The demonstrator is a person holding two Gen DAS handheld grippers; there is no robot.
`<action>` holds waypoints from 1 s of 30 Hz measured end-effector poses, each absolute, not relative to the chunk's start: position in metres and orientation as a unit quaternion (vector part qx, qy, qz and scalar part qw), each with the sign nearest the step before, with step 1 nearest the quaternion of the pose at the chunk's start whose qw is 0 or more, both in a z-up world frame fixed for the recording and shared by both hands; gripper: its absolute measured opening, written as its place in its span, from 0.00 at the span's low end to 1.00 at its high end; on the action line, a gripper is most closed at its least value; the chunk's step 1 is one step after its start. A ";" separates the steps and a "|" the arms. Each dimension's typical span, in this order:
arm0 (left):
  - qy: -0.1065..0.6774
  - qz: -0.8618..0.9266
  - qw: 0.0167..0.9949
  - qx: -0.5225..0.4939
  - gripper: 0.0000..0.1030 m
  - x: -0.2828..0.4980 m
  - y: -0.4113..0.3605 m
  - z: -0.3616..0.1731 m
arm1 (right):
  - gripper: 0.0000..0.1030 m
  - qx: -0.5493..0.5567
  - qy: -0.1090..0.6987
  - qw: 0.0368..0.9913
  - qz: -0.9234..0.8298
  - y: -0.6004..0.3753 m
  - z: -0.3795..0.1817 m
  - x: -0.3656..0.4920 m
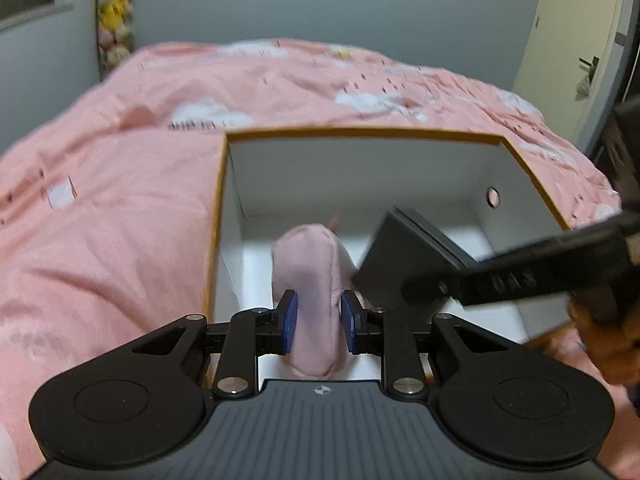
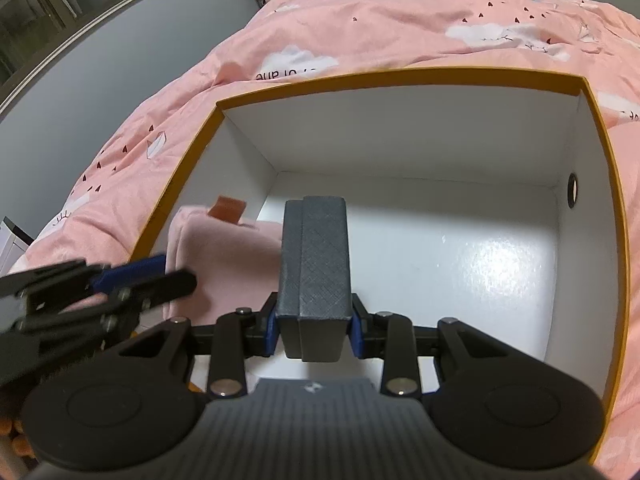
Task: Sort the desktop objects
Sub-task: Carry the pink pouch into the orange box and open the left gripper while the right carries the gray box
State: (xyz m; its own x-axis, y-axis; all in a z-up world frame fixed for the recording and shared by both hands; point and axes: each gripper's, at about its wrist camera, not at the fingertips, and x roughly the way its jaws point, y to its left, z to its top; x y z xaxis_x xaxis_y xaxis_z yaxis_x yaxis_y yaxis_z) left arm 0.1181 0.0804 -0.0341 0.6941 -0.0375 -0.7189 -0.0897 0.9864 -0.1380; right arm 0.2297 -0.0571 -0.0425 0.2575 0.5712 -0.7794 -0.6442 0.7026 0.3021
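I am holding two things at once, both over the open box [image 2: 400, 76]. Nearest me, my left gripper [image 1: 319, 322] is clamping its blue pads [image 1: 289, 320] on a pink pouch [image 1: 310, 280], soft and plush, which is standing up between them and reaching out toward twelve o'clock, its far end already inside the box walls at the left side. My right gripper [image 2: 313, 330] is clamping on a dark case [image 2: 316, 272], a ribbed grey block made of two slabs side by side, gripped at its near end and pointing to twelve o'clock over the white box floor [image 2: 480, 260]. In the right view the pouch is lying at nine o'clock from the case, touching or almost touching it; I cannot tell which. A small reddish tab [image 2: 227, 209] is showing at the pouch's far end. Beyond my loads the floor is looking bare and glossy, with a round hole [image 2: 573, 190] in the right wall at about two o'clock. Farther out, the box is sitting on a pink quilt [image 1: 120, 200], and past that, at eleven o'clock, plush toys [image 1: 114, 20] are hanging against the grey wall. As I judge it, the sorting is partway along: both things are over the box, neither is released, so setting them down and letting go is still to do. Whether more things are waiting outside the views I cannot say.
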 end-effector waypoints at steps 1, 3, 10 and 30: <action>0.398 0.005 0.912 -0.095 0.26 0.117 0.082 -0.034 | 0.34 -0.041 0.473 0.792 0.383 -0.056 -0.042 0.230; 0.412 -0.018 0.904 -0.116 0.26 0.116 0.085 -0.034 | 0.34 -0.044 0.474 0.791 0.385 -0.054 -0.042 0.231; 0.455 -0.025 0.876 -0.157 0.26 0.128 0.091 -0.050 | 0.34 -0.049 0.473 0.787 0.392 -0.039 -0.043 0.236; 0.413 0.029 0.900 -0.134 0.24 0.118 0.102 -0.028 | 0.35 -0.077 0.496 0.776 0.382 -0.025 -0.057 0.235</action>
